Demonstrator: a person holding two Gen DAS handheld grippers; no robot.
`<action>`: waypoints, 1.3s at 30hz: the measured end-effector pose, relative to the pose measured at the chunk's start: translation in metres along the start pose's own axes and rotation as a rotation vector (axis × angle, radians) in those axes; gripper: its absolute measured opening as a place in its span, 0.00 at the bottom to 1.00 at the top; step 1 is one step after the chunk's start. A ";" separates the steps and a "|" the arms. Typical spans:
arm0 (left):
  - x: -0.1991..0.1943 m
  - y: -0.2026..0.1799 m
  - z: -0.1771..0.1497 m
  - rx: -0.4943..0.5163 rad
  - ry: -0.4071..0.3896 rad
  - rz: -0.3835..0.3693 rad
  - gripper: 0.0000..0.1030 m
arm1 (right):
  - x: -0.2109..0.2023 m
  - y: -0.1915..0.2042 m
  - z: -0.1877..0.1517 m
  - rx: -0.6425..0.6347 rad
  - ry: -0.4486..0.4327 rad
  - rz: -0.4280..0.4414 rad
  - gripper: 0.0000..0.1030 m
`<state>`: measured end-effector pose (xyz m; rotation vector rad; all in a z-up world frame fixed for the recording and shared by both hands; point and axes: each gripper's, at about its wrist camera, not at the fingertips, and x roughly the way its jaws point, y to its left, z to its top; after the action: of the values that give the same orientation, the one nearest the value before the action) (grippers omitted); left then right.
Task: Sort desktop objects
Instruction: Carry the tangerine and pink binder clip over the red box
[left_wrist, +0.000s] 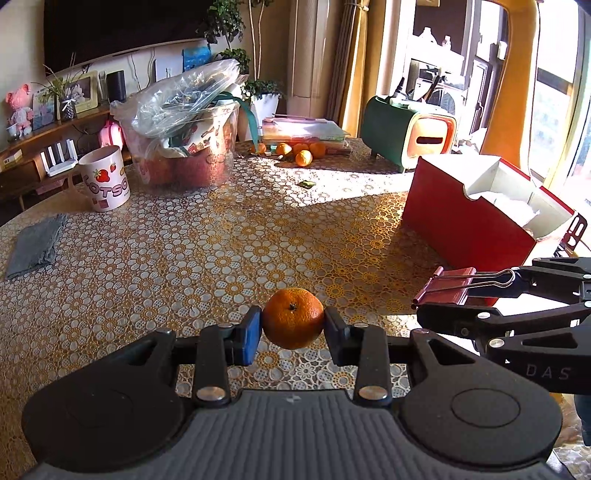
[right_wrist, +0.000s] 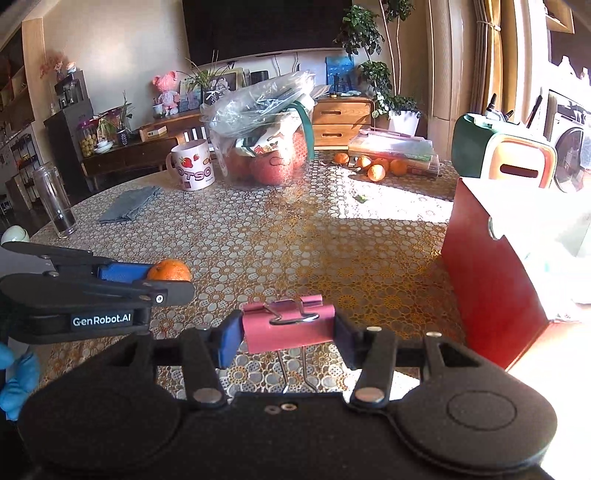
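Claws (left_wrist: 293, 325) (right_wrist: 289, 332) tilt downward side by side, gripping tangerine (left_wrist: 293, 317) and clip (right_wrist: 289, 326).

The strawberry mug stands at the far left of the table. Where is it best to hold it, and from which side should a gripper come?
Probably the mug is best taken by its handle, coming from the folded grey cloth's side. It stands upright, its handle faces that open side, and its body looks wide for the jaws. The plastic tub crowds the other side.
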<state>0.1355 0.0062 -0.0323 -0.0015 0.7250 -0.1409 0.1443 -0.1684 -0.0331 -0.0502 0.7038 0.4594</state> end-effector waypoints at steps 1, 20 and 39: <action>-0.004 -0.005 0.001 0.003 -0.005 -0.006 0.34 | -0.005 -0.002 -0.001 -0.002 -0.006 0.001 0.50; -0.027 -0.130 0.026 0.144 -0.080 -0.170 0.34 | -0.110 -0.077 -0.010 0.041 -0.147 -0.068 0.50; 0.021 -0.223 0.071 0.283 -0.089 -0.244 0.34 | -0.118 -0.184 0.009 0.092 -0.168 -0.229 0.50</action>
<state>0.1698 -0.2206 0.0182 0.1728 0.6098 -0.4732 0.1487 -0.3781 0.0289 -0.0055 0.5453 0.2090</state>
